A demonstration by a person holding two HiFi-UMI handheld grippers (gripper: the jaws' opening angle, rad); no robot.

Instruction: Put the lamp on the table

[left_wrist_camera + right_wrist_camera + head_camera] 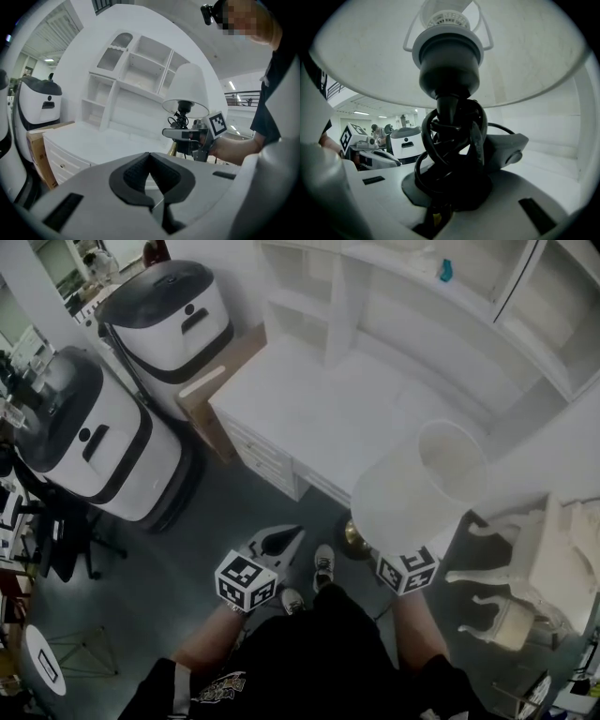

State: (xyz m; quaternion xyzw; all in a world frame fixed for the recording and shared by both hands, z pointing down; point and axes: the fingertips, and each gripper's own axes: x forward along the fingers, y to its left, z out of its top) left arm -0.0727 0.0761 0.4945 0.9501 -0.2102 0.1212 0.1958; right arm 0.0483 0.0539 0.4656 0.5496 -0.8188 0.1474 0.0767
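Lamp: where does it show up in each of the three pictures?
Head view: lamp right of centre, shade seen from above.
Left gripper view: lamp right of centre, upright.
Right gripper view: lamp fills the top, shade seen from beneath.
Shared landmark: the white dark-topped machines, left of the lamp in every view.

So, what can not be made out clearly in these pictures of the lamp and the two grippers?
Right gripper view: the wound black cord hides where the right gripper grips the lamp stem.
Head view: the lampshade covers that gripper's jaws and the stem; only an edge of the brass base shows.
Head view: the teal thing on the upper shelf is too small to identify.
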